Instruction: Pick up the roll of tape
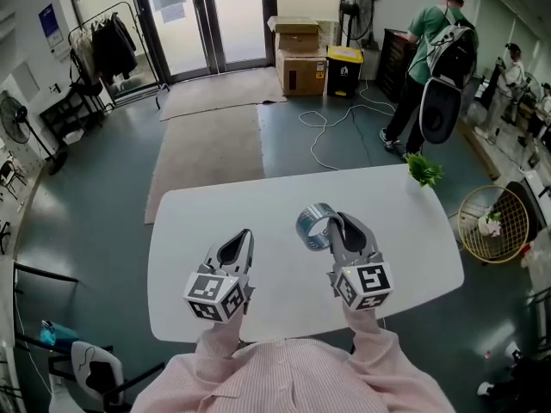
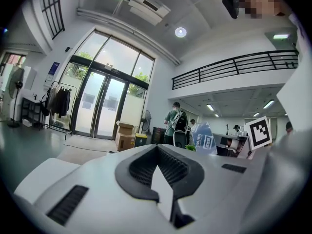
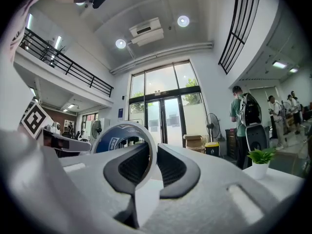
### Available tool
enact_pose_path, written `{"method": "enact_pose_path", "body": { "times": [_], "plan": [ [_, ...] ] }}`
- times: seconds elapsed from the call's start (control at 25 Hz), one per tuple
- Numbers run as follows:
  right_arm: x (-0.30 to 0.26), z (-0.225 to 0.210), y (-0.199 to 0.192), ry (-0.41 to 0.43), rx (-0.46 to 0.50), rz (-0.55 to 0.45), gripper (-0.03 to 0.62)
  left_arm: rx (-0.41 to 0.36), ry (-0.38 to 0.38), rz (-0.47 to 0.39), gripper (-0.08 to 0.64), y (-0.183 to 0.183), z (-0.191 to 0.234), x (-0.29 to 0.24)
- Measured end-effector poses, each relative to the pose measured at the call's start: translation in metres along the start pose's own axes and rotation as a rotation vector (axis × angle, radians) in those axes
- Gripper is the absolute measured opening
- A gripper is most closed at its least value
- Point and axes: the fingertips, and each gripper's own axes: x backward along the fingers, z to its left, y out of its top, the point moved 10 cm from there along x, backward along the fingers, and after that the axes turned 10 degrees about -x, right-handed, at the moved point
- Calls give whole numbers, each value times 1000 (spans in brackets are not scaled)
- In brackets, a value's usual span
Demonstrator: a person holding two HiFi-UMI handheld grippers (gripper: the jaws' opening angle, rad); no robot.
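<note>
A: Where is the tape [image 1: 313, 227] to be found?

B: It is pinched in the right gripper [image 1: 334, 224], over the middle of the white surface [image 1: 275, 194] as seen from the head view. In the right gripper view the roll [image 3: 111, 141] is seen standing on edge, with its wall clamped between the 2 fingers [image 3: 170, 167] and its blue inner face turned to the left.

A: And how are the fingers of the left gripper [image 1: 242, 241] set?

B: They are pressed together at the tips, and nothing is held between them; this is shown in the left gripper view [image 2: 157, 149]. The tape [image 2: 204, 141] is also caught in that view, off to the right.

A: How are the 2 grippers placed?

B: They are held side by side and apart, both pointed away from the person in the striped sleeves.

A: What else is seen?

B: A small plant [image 1: 424, 171] is set at the far right corner of the surface. A person [image 1: 430, 50] in a green shirt is seen beyond it, near boxes [image 1: 300, 54] by the glass doors.
</note>
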Motion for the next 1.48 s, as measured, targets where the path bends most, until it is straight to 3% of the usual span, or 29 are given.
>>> {"method": "enact_pose_path", "body": {
  "times": [0.4,1.48],
  "plan": [
    [13,3,13,-19,34,-66,57,-37,31,-34,2,11,-7,7],
    [5,-3,3,-59,42,-23,57,-7,67,14,0,1,3,5]
  ]
}}
